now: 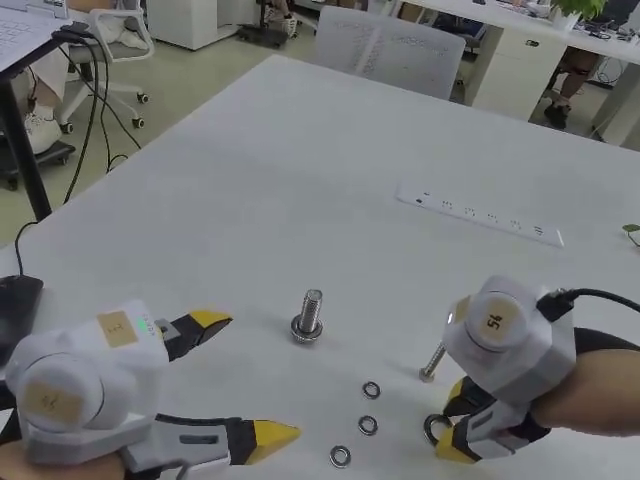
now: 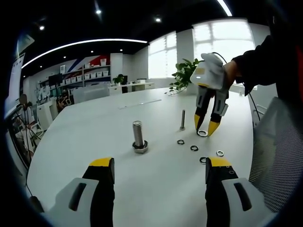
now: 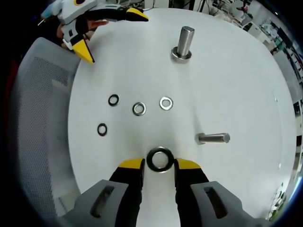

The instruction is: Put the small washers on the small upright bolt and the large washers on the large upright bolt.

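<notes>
The large bolt (image 1: pixel 307 318) (image 2: pixel 138 136) (image 3: pixel 183 43) stands upright on the white table. The small bolt (image 1: pixel 433 362) (image 2: pixel 182 119) (image 3: pixel 213 138) stands to its right. My right gripper (image 1: pixel 450 432) (image 2: pixel 207 130) (image 3: pixel 160 163) is shut on a large washer (image 1: pixel 435 428) (image 2: pixel 202 133) (image 3: pixel 160 159), low over the table just in front of the small bolt. Several small washers (image 1: pixel 367 425) (image 2: pixel 194 148) (image 3: pixel 138 109) lie loose between the grippers. My left gripper (image 1: pixel 245 378) (image 2: pixel 160 165) is open with nothing between its fingers, and it faces the large bolt from the near left.
A white power strip (image 1: pixel 478 212) lies farther back on the table (image 1: pixel 250 180). A dark object (image 1: pixel 15 300) sits at the table's left edge. A mesh chair (image 1: pixel 385 50) stands behind the far edge, with desks and office chairs beyond.
</notes>
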`<state>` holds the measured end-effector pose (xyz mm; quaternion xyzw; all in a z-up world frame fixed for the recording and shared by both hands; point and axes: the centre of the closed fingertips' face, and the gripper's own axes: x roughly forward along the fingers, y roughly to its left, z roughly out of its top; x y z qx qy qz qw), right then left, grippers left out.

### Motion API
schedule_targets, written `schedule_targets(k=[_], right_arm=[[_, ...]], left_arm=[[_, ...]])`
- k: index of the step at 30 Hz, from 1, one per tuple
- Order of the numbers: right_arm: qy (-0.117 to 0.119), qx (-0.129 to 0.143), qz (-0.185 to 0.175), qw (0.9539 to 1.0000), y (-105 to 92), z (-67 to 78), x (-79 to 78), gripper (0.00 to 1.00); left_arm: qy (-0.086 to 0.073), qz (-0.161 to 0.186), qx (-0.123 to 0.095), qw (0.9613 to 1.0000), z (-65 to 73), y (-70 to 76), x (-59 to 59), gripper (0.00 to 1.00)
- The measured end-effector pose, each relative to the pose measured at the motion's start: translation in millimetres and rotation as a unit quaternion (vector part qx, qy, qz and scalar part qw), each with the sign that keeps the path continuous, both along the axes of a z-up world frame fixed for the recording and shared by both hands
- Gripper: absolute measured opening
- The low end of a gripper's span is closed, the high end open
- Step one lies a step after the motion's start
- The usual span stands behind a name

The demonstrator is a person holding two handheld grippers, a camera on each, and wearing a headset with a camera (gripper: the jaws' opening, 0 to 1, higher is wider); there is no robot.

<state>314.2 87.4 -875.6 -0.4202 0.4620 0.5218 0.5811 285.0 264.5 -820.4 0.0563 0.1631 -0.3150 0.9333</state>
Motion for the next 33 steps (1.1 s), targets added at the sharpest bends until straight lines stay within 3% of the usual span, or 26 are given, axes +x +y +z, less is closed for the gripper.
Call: schedule_targets(k=[33], right_arm=[[0.001, -0.005, -0.004, 1.0000, -0.5, 3.8, 1.6, 0.24]], left_arm=[[0.004, 0.000, 0.001, 1.0000, -2.0, -0.4, -0.8, 0.77]])
